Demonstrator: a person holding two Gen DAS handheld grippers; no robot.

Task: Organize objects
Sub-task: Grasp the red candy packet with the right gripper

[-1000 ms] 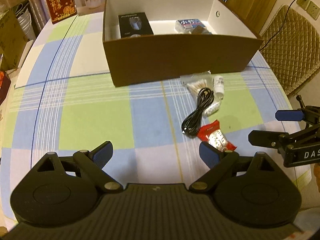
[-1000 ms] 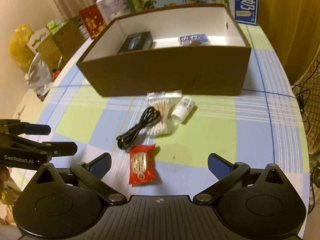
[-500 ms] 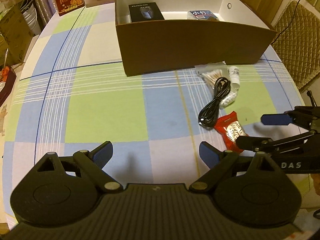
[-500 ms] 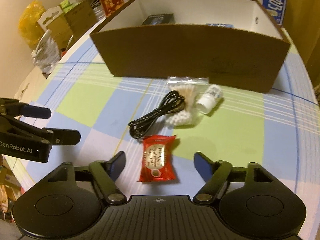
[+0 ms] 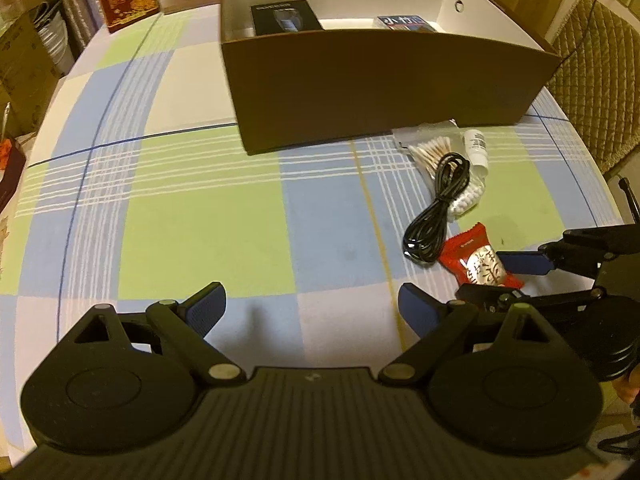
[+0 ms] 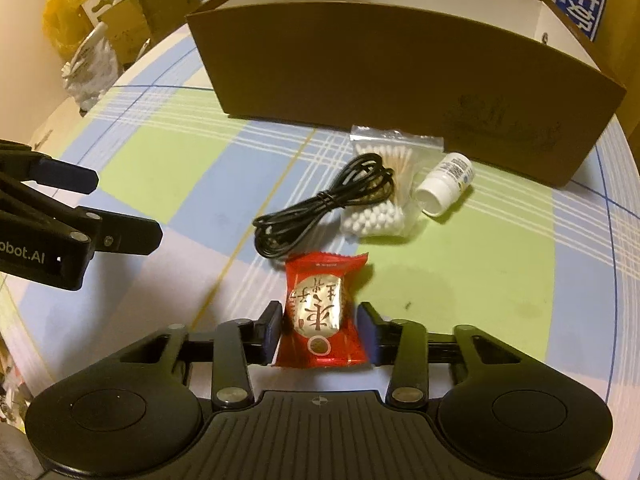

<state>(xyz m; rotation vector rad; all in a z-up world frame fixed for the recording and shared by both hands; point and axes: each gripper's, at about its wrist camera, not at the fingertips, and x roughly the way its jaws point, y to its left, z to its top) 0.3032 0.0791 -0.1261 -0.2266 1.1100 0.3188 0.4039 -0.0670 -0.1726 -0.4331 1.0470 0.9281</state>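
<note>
Right gripper (image 6: 319, 330) is sitting low over the checked tablecloth (image 6: 460, 280), its two pads flanking the red snack packet (image 6: 320, 312). The jaws are narrowed until each pad is at or just touching a side of the wrapper; whether they are pressing yet I cannot tell. The packet is lying flat on the cloth directly between the pads, its long axis running away from the tool.

Left gripper (image 5: 310, 306) is hovering wide open with nothing between its pads, off to the left of the right tool.

Judgement: the step in hand is grasping the packet for transfer into the brown box (image 6: 400, 68), which is standing ahead of the right tool beyond the other loose items.

- Black cable (image 6: 320, 208) is lying just ahead of the packet, its near loop touching or almost touching the wrapper's far edge.
- Bag of cotton swabs (image 6: 380, 200) and white bottle (image 6: 444, 184) are lying farther ahead and to the right.

Notes for a good grasp: the wrapper is slick and crinkly, so the pads should be squeezing the firm middle rather than the flat sealed ends. Lifting straight up first should be keeping the cable from dragging along.
</note>
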